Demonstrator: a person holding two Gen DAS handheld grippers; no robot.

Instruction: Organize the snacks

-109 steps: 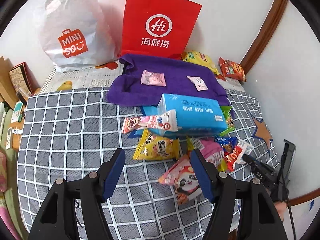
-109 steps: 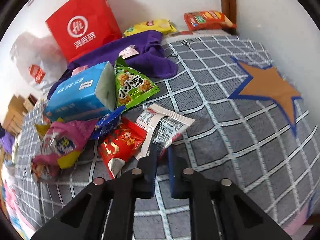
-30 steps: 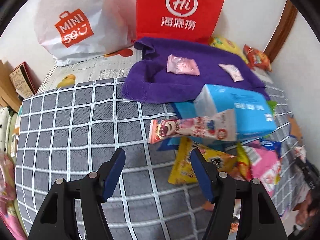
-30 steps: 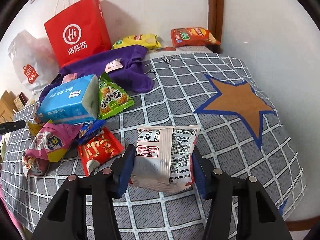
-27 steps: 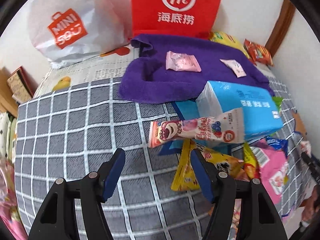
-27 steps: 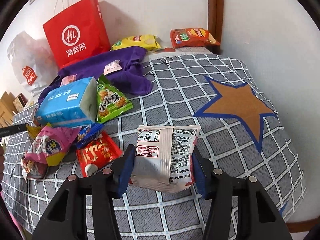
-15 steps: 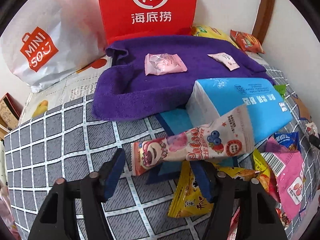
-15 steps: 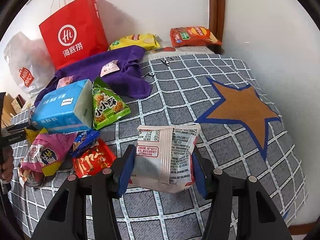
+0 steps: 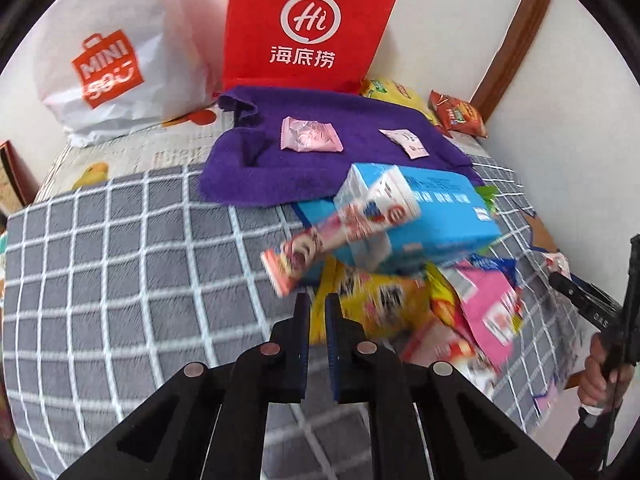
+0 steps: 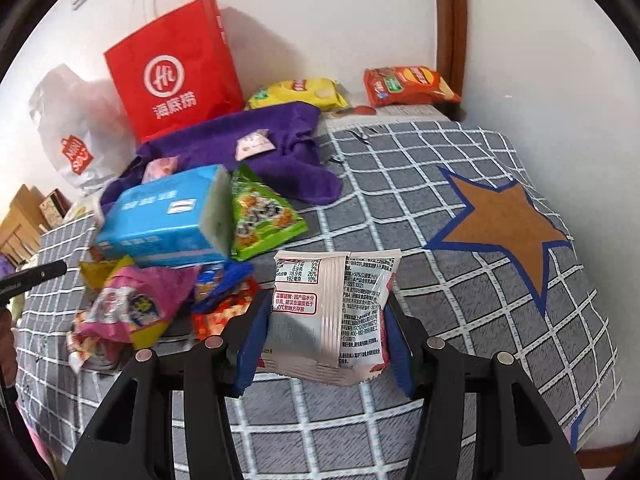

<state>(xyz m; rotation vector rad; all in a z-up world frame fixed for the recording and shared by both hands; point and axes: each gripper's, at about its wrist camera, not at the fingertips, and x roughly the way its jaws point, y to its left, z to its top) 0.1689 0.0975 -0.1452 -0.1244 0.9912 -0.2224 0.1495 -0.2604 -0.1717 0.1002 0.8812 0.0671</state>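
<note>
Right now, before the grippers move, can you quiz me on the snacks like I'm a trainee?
1. True or false: the right gripper is shut on a white snack packet.
2. How many small packets lie on the purple towel?
3. What stands against the wall behind the towel? A) red paper bag B) green box C) blue bucket
Key: 1 true; 2 two; 3 A.
</note>
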